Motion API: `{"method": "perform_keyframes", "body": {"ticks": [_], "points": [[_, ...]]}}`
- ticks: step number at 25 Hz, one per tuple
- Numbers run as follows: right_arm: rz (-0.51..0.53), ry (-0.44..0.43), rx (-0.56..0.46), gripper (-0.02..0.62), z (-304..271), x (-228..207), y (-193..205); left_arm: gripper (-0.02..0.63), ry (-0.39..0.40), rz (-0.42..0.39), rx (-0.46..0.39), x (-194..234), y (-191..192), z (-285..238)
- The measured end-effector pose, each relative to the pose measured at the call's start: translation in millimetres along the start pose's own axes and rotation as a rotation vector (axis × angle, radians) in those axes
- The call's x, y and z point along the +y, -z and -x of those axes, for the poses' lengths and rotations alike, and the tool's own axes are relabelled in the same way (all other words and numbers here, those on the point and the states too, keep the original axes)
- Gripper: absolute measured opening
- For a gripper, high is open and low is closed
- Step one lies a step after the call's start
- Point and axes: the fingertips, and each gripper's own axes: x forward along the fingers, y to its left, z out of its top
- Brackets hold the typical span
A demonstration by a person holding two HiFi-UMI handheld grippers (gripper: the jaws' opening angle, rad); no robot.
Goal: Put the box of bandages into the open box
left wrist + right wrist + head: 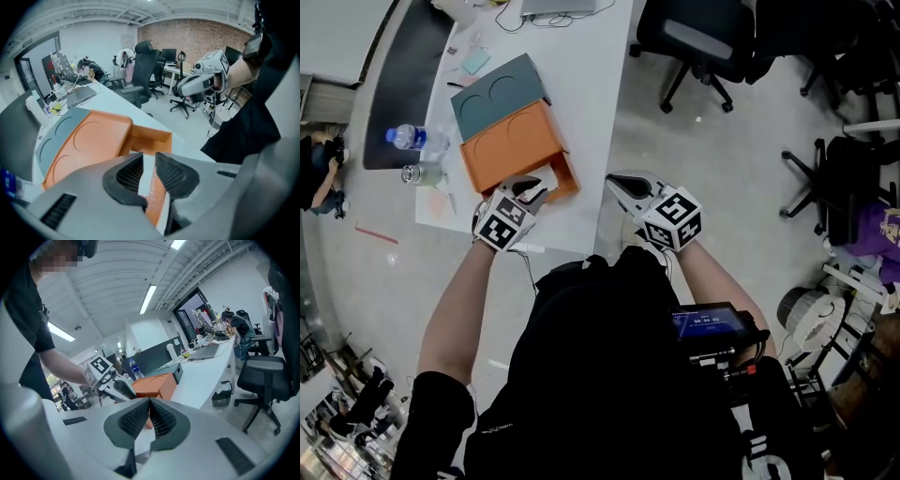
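Both claws were empty — your left gripper [149, 164] spread over the orange box [570, 180], right gripper [149, 406] pressed together; the bandage box [546, 177] (seemingly inside) looked light, crushable — pinch its sides.

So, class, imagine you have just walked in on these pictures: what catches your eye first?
The bright orange box stands out on the white table, next to a grey-green box. Then come the two claws with black-and-white marker cubes: the left claw hovers open over the orange box's near end, and the right claw is shut by the table's right edge.
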Motion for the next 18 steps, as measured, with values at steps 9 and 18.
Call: {"method": "perform_keyframes", "body": {"ticks": [9, 18], "points": [[0.057, -0.048, 0.013, 0.025, 0, 15, -6, 0.040, -0.128, 0.133, -0.195, -14, -23, 40], [0.131, -0.099, 0.017, 0.025, -11, 34, -18, 0.020, -0.244, 0.251, -0.316, -28, -7, 75]]}}
